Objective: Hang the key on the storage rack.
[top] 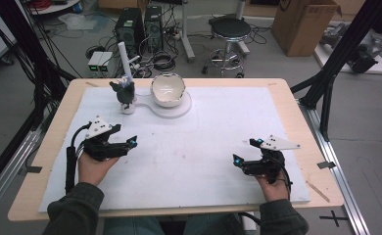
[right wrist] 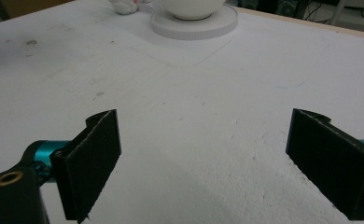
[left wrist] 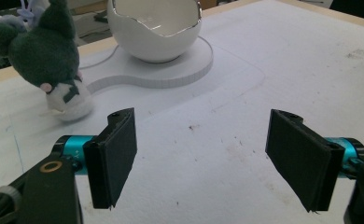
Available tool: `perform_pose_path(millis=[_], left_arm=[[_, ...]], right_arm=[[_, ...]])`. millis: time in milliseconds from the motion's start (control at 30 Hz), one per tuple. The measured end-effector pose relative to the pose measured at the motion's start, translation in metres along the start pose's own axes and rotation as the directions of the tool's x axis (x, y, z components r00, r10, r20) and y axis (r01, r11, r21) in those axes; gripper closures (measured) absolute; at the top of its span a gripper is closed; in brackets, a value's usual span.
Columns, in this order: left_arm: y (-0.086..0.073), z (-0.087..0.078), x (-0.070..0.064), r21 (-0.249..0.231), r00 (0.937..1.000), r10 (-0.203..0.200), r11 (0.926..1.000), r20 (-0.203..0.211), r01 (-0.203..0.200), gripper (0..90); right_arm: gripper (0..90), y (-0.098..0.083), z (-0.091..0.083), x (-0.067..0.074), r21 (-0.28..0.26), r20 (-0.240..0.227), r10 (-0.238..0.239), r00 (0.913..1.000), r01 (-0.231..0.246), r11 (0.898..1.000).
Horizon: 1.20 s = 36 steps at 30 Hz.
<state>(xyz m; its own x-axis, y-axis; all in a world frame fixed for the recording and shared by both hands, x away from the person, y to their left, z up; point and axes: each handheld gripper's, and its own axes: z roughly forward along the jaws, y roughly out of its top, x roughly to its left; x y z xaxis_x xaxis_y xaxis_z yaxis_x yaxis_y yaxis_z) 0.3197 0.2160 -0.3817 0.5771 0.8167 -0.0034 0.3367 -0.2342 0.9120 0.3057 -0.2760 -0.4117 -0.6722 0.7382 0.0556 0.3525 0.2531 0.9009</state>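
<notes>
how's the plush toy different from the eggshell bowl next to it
The plush toy is dark grey, soft and fuzzy with a white base; the eggshell bowl is white, glossy and hard. The toy is the smaller and narrower; the bowl is wide, round and open on top with a jagged rim. The bowl sits on the round part of the white base plate, the toy at its narrow end. Both stand upright at the far side of the table.

A small plush toy [top: 125, 94] stands upright at the upper left of the high view, dark grey-green on top with a white base and a pale tuft at its head. Just to its right sits a white eggshell-shaped bowl [top: 168, 90], jagged silver rim up, resting on a round white stand [top: 184, 108] whose arm runs left to the toy.
</notes>
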Motion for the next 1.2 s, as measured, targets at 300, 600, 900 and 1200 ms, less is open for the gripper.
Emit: perform_pose_path(millis=[300, 600, 900, 1200], left_arm=[[-0.005, -0.007, -0.004, -0.001, 0.9999, 0.014, 0.9999, 0.0, -0.014, 24.8], [-0.006, -0.018, -0.01, -0.017, 0.9993, 0.035, 0.9993, 0.011, -0.035, 24.2], [-0.015, -0.029, -0.014, -0.01, 0.999, 0.045, 0.9989, 0.007, -0.045, 22.9], [-0.023, -0.042, -0.014, -0.017, 0.9991, 0.042, 0.999, 0.01, -0.042, 22.0]], right_arm=[[9.6, 0.0, 0.0, -0.001, 0.001, -0.001, 0.0, 1.0, 0.0, 1.0], [9.6, 0.0, 0.0, 0.0, 0.0, 0.001, 0.002, 1.0, -0.002, 1.0], [9.6, 0.0, 0.001, -0.001, 0.001, -0.001, 0.001, 1.0, -0.001, 1.0], [9.6, 0.0, 0.002, 0.0, 0.004, 0.003, -0.003, 1.0, 0.003, 1.0]])
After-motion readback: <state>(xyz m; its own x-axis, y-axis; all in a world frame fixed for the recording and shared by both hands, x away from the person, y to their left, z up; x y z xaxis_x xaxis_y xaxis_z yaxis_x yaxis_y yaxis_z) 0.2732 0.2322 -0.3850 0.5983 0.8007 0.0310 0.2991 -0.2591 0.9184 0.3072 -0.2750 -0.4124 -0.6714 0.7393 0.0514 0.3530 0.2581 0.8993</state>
